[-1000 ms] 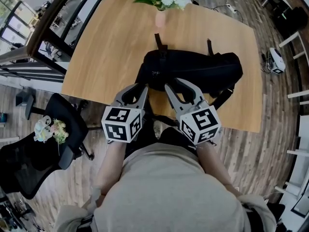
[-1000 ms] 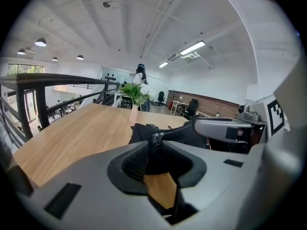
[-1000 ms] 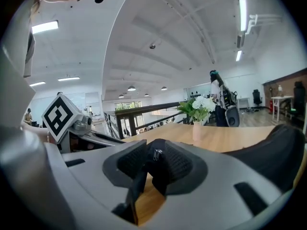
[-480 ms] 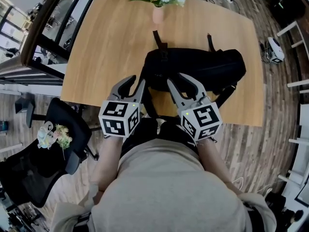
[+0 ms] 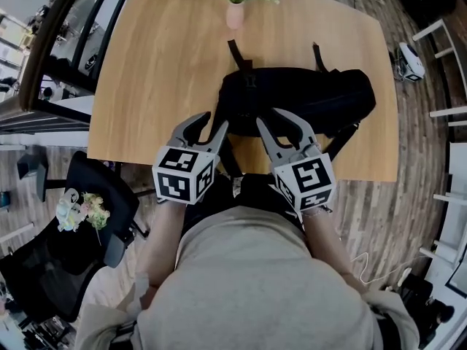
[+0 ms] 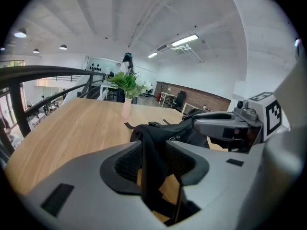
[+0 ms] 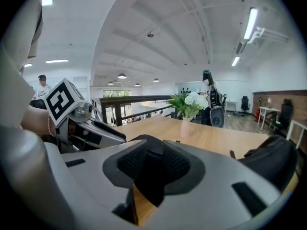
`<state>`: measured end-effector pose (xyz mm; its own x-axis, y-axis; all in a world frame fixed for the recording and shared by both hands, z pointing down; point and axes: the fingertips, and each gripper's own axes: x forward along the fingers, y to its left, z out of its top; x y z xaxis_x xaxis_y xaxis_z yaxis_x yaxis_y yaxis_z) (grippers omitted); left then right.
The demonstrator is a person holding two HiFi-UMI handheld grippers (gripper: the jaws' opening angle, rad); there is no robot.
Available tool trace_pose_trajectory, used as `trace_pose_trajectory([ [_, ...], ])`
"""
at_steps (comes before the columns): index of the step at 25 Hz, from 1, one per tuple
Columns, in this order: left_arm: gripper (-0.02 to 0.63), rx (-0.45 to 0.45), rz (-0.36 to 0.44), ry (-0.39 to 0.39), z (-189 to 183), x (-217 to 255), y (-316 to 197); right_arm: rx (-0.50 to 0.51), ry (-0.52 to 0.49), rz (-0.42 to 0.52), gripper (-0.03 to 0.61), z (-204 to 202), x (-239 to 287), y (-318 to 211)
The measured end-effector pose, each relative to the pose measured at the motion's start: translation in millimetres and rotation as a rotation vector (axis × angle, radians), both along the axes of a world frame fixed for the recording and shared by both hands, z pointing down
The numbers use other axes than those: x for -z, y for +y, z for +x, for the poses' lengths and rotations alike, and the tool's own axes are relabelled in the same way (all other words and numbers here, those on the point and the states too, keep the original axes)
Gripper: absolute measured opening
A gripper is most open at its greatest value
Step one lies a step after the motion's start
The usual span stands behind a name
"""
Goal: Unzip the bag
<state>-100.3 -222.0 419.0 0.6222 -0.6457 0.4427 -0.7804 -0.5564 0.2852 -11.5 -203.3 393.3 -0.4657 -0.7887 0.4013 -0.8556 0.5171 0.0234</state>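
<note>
A black bag [image 5: 306, 97] lies on its side on the wooden table [image 5: 160, 57], with its straps pointing to the far edge. Both grippers are at its near left corner. My left gripper [image 5: 211, 121] straddles a black strap of the bag [image 6: 152, 143]. Its jaws are opening, and wood shows between the left pad and the strap. My right gripper [image 5: 275, 117] is beside it, closing on a fold of black bag fabric [image 7: 151, 176] that fills the space between its pads. In the right gripper view, the rest of the bag [image 7: 268, 159] bulges at the right. No zipper pull shows.
A pink vase of flowers [image 5: 234, 13] stands at the table's far edge behind the bag. A black office chair [image 5: 95, 203] holding a small bouquet [image 5: 80, 210] is on the floor to the left. A dark railing [image 5: 44, 71] runs along the left side.
The left gripper's jaws have spread apart around the strap. Both grippers stay at the bag's near left corner. The right gripper holds its fold as before.
</note>
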Motion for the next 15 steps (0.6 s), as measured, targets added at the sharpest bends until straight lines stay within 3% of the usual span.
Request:
trace_pose_trajectory([
  [4, 0.163, -0.014, -0.041, 0.027, 2.2, -8.8, -3.1, -0.012, 0.01, -0.007, 0.109, 0.3, -2.1, -1.1],
  [9, 0.166, -0.039, -0.14, 0.134, 8.0, -21.2, -5.0, -0.04, -0.012, -0.025, 0.109, 3.7, -3.4, -1.7],
  [15, 0.164, -0.106, -0.197, 0.189, 20.1, -30.5, -8.2, -0.042, 0.056, -0.007, 0.112, 8.0, -8.9, -2.9],
])
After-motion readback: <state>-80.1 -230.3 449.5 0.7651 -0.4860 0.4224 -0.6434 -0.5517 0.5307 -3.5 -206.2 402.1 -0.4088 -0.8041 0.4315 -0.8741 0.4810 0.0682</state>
